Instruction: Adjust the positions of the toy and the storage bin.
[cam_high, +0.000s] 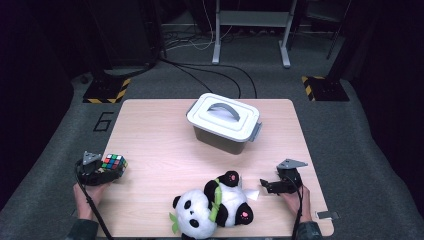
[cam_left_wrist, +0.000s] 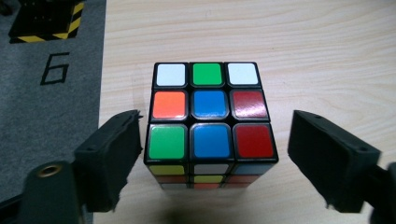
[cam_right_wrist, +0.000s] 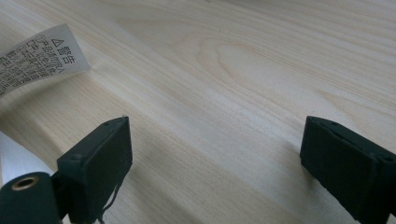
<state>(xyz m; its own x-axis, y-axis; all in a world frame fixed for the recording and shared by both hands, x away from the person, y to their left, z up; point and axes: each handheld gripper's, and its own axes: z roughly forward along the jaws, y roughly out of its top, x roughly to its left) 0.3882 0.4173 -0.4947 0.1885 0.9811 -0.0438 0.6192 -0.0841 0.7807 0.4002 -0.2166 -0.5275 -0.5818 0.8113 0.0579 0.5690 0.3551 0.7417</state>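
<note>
Though unclamped, cube (cam_left_wrist: 210, 123) between tool (cam_left_wrist: 212, 154) jaws.

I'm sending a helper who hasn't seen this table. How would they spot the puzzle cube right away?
Start at the light wooden table and go to its near left edge, well away from the grey lidded box and the panda toy. The puzzle cube sits there between the open jaws of the left gripper. It alone is a black-framed block of coloured squares.

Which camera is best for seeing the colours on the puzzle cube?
The left gripper view: the cube sits close up between the jaws, its top squares clear. The high view shows it small at the table's left edge.
</note>
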